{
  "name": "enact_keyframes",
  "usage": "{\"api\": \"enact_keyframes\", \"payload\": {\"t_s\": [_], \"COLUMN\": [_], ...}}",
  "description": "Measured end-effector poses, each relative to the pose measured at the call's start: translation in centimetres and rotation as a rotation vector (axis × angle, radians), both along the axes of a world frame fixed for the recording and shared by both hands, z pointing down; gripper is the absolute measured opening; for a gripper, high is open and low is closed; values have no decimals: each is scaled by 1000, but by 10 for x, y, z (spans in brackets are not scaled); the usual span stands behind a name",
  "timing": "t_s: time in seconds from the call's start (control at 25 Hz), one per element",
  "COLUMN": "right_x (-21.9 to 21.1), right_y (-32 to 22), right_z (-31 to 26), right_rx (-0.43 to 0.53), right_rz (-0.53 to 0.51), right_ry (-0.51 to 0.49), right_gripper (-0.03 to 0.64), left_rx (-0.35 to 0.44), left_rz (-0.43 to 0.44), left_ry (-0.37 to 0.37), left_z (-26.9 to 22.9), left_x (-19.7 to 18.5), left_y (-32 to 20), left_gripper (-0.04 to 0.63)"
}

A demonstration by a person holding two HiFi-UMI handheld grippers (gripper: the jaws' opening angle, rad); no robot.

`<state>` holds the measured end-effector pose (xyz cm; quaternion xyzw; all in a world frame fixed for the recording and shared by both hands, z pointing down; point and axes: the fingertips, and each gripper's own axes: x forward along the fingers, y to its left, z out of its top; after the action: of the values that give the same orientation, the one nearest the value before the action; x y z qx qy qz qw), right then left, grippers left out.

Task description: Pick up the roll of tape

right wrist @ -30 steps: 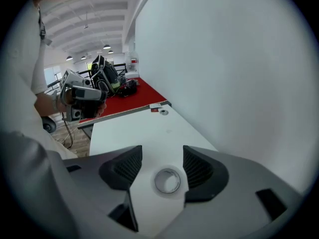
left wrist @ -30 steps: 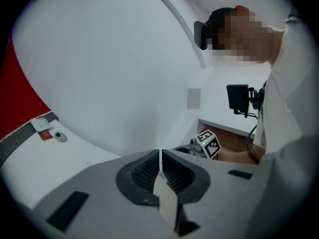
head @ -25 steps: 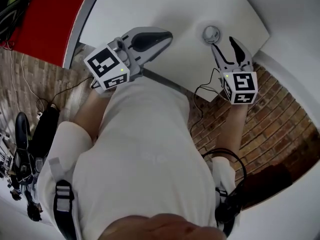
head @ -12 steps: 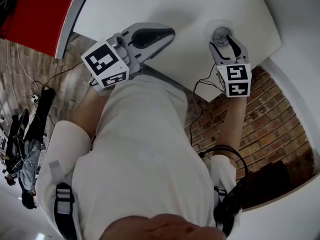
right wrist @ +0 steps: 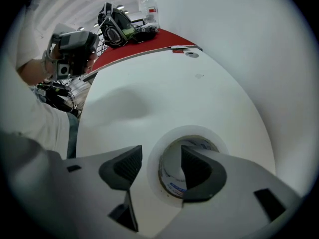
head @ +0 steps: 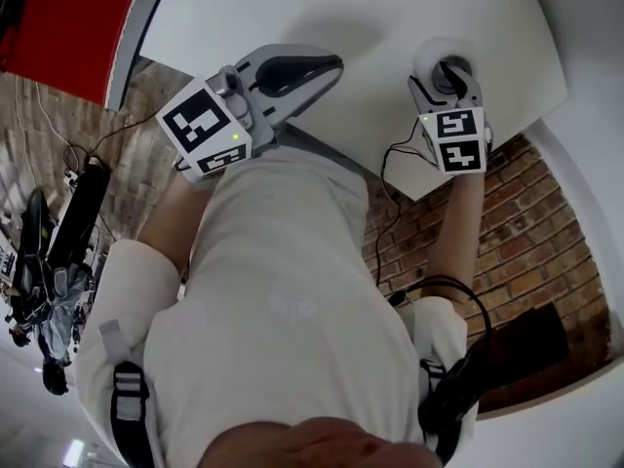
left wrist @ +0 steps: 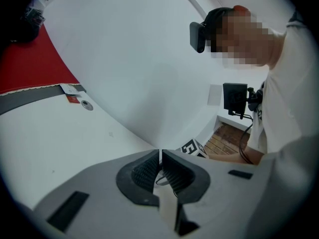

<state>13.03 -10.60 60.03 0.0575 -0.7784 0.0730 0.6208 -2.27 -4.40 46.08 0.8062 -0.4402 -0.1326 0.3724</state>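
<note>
Roll of tape (right wrist: 189, 132) lies flat on the white tabletop (right wrist: 149, 83), hole up, close to the near edge toward the right corner; in the head view it sits there too (head: 429, 55), partly under my right gripper (head: 446, 78). In the right gripper view the right gripper (right wrist: 160, 163) has its jaws wide apart, straddling the left wall of the roll. One jaw is down inside the cardboard core, the other outside the roll over bare tabletop. There's a clear gap between the outer jaw and the tape, so nothing is clamped; I can't tell if the inner jaw touches the core.

The left gripper (head: 327, 66) is over the tabletop's near edge, well apart from the roll and pointing toward it. In its own view the left gripper (left wrist: 160, 156) has its ribbed pads pressed together with nothing between them.

A red surface (head: 68, 27) borders the tabletop's far left edge. Brick floor (head: 526, 222) shows below the near right corner, and a black cable (head: 390, 169) hangs off the right gripper there.
</note>
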Motion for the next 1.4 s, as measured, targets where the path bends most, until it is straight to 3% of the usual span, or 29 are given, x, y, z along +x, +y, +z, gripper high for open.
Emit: {"api": "enact_keyframes", "payload": {"t_s": [0.28, 0.64, 0.92, 1.4], "right_x": [2, -5, 4, 5], "right_y": [-4, 1, 2, 6], "right_z": [15, 29, 38, 41], "right_rx": [40, -5, 42, 4], "right_rz": [-66, -93, -178, -196], "right_ry": [85, 116, 231, 269], "right_gripper": [242, 241, 239, 224], "left_rx": [-19, -37, -36, -40], "left_rz": [-1, -14, -12, -14], "left_ry": [18, 29, 24, 6], "left_z": [11, 23, 25, 29], "left_x": [5, 1, 6, 10], "left_y": [8, 13, 13, 26], "left_gripper": [8, 8, 8, 8]}}
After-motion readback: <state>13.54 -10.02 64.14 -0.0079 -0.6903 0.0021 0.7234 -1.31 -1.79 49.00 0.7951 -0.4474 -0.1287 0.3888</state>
